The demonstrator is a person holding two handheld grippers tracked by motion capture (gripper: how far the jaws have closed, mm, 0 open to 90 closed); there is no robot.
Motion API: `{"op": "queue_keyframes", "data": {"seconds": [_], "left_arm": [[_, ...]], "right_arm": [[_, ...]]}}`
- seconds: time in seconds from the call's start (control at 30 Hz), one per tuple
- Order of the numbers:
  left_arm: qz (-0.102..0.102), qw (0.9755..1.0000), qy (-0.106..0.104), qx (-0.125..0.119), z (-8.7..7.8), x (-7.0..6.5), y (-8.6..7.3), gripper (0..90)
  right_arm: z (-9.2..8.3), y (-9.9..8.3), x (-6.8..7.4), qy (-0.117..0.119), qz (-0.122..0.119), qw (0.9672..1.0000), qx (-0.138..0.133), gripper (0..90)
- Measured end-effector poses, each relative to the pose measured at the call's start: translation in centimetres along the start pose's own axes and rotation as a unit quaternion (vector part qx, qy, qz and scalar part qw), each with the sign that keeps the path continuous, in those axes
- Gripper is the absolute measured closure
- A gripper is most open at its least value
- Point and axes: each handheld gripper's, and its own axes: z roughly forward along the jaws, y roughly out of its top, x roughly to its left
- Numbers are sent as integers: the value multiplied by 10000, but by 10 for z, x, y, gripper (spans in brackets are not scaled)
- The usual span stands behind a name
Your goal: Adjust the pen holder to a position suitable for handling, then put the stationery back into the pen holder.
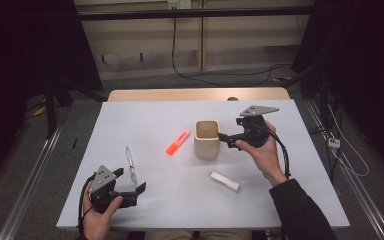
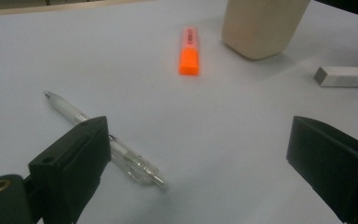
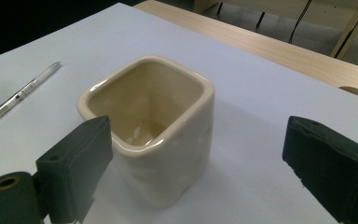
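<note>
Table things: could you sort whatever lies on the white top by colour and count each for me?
Orange: 1, the highlighter
Cream: 1, the square cup
White: 1, the small stick
Clear: 1, the pen
Total: 4

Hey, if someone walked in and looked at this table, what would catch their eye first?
Probably the bright orange highlighter lying mid-table, just left of the cream square cup. The right hand-held gripper sits open right beside that cup. Nearer the person, the left hand-held gripper is open next to a clear pen.
</note>
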Motion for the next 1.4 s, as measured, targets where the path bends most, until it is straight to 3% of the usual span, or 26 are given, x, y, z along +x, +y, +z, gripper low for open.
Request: {"op": "queue_keyframes", "data": {"seconds": [0.4,0.63,0.9,1.13,1.2,1.4], "left_arm": [[33,10000,-24,-2,1,-2,1,62],[73,10000,-7,-21,-1,-3,1,65],[-6,10000,-27,-51,-1,-1,0,64],[79,10000,-14,-24,-1,-4,1,64],[88,10000,-10,-12,-1,-4,1,64],[133,9999,-2,17,0,-7,2,65]], "right_arm": [[-9,-16,1,-32,4,9999,149,95],[-17,-25,5,-7,-87,9992,391,103],[-23,-37,6,76,-37,9986,531,98],[-32,-45,12,58,-134,9977,659,102],[-35,-51,14,-68,-194,9968,771,123],[-40,-66,18,-15,-161,9938,1102,122]]}}
